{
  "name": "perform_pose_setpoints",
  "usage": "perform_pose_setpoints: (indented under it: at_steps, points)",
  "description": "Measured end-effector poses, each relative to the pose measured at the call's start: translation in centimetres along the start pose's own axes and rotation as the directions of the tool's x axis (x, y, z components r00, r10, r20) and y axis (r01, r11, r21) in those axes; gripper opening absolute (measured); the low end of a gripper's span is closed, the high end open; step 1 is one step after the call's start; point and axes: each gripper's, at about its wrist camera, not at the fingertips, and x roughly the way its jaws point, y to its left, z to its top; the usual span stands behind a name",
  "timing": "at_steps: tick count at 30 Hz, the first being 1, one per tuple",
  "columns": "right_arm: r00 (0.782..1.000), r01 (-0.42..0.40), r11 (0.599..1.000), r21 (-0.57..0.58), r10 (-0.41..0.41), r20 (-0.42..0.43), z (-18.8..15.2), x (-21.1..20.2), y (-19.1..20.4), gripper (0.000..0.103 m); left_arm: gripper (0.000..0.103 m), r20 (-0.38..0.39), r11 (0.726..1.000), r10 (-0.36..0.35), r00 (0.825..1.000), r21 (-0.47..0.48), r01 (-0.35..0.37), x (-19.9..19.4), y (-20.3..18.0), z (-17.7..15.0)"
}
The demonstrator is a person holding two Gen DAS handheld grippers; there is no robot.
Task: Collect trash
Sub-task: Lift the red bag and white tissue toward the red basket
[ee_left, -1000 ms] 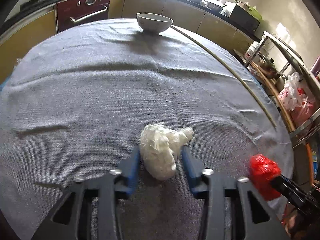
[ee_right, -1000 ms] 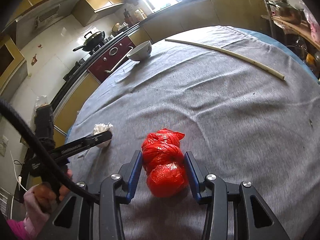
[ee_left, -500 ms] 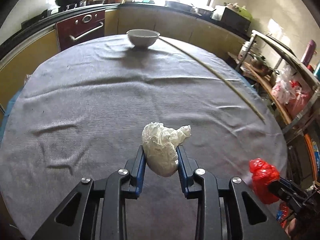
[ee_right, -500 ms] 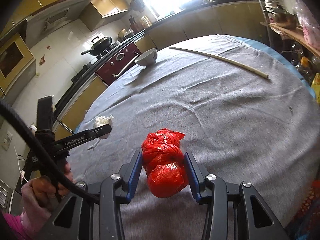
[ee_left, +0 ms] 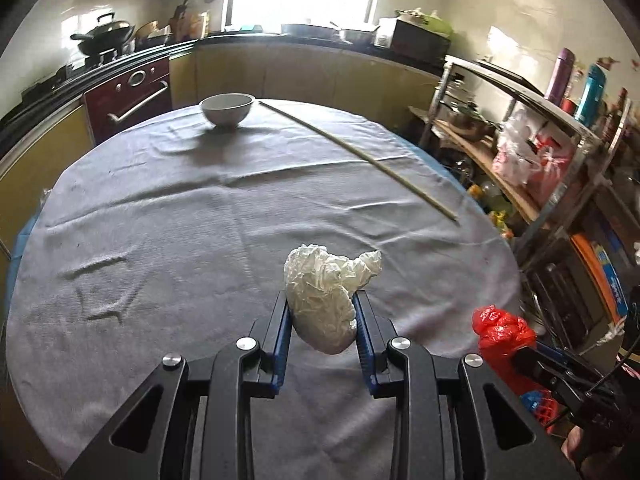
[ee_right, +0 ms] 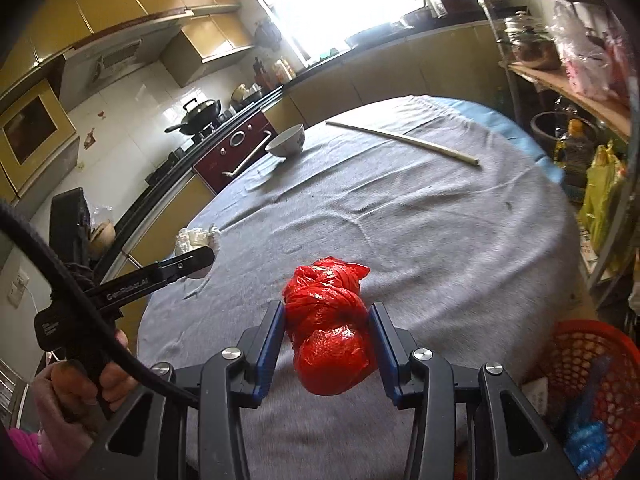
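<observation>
My left gripper [ee_left: 321, 312] is shut on a crumpled white plastic bag [ee_left: 322, 294] and holds it above the grey tablecloth [ee_left: 168, 216]. My right gripper [ee_right: 327, 328] is shut on a knotted red plastic bag [ee_right: 326, 328], lifted near the table's front edge. The red bag also shows in the left wrist view [ee_left: 502, 330] at the lower right, and the white bag in the right wrist view [ee_right: 192, 238] at the left. A red mesh basket [ee_right: 584, 356] stands below the table edge at the right, with blue items inside.
A white bowl [ee_left: 227, 109] sits at the table's far side. A long thin stick [ee_left: 356, 154] lies across the far right. A metal shelf rack [ee_left: 552, 152] with bags and bottles stands right of the table. Kitchen counters and an oven lie beyond.
Both grippers have risen and pulled back from the table with their bags. The left jaws have closed tighter on the white bag. The red basket has come into the right wrist view.
</observation>
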Motion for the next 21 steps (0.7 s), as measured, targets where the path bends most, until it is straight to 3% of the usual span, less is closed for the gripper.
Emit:
perform_pose_setpoints:
  at_steps: [21]
  points:
    - [0.988,0.035,0.997,0.066,-0.044,0.149,-2.5,-10.7,-3.3,0.046,0.031,0.043,0.981,-0.067,0.997,0.184,0.058,-4.8,-9.6,-2.1]
